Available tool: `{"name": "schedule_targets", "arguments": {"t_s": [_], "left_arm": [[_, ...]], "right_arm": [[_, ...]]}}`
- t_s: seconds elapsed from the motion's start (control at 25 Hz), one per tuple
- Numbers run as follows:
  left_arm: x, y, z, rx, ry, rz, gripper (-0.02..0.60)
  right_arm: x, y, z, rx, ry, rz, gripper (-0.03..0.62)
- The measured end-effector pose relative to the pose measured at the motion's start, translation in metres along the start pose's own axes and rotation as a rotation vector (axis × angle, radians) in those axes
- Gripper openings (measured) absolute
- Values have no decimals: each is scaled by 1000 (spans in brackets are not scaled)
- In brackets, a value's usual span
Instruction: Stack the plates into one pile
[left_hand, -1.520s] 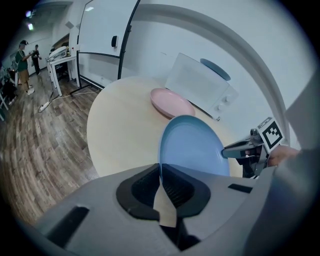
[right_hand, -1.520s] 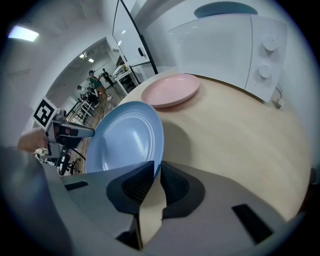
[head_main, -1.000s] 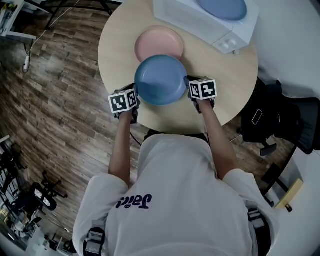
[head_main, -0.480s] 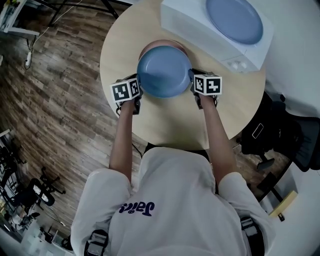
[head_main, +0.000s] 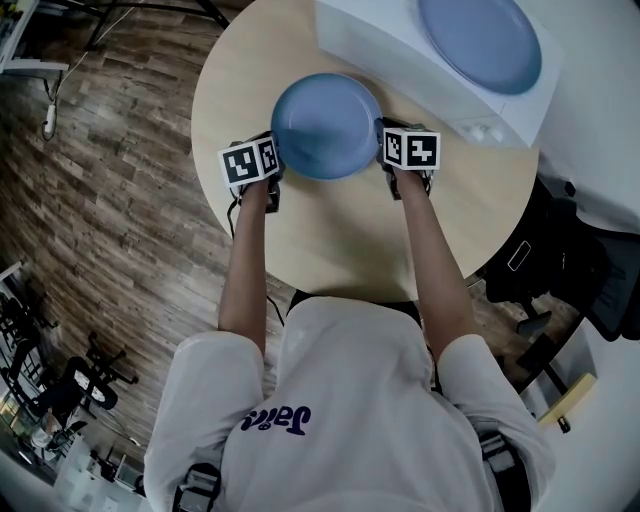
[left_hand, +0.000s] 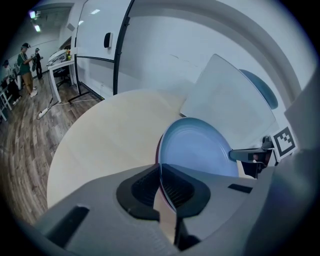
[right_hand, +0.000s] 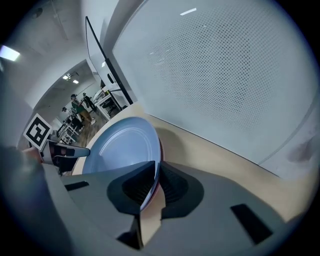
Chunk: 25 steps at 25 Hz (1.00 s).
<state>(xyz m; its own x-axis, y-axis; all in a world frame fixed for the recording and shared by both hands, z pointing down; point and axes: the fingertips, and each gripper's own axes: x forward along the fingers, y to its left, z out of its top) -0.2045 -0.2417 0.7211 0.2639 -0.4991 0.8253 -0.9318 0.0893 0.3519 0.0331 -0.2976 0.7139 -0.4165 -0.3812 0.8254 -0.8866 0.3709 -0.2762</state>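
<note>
While the round pale wooden worktop (head_main: 330, 230) lies under both arms, the left hand-held gripper (head_main: 272, 162) pinches the left rim of the round blue plate (head_main: 327, 125), and in the left gripper view its dark ribbed pads are pressed onto that thin edge. This blue plate sits level over the middle of the worktop, held between the two grippers. A thin pink rim of another plate (left_hand: 157, 152) shows just beneath it; whether the two touch cannot be told. The right hand-held gripper (head_main: 384, 150) clamps the opposite rim in the same way. Further right, a white rectangular box (head_main: 400, 40) stands at the worktop's far edge, carrying a second, larger blue plate (head_main: 478, 40).
</note>
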Motion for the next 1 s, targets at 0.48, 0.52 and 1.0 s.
{"name": "schedule_targets", "arguments": {"t_s": [0.48, 0.52, 1.0], "left_arm": [[9, 3, -5, 53, -52, 60, 33], [8, 3, -7, 50, -55, 50, 66], [16, -5, -25, -12, -98, -79, 232]], "right_arm": [[11, -3, -3, -108, -27, -95, 116], [11, -3, -5, -105, -30, -91, 189], [10, 4, -28, 31, -96, 40, 195]]}}
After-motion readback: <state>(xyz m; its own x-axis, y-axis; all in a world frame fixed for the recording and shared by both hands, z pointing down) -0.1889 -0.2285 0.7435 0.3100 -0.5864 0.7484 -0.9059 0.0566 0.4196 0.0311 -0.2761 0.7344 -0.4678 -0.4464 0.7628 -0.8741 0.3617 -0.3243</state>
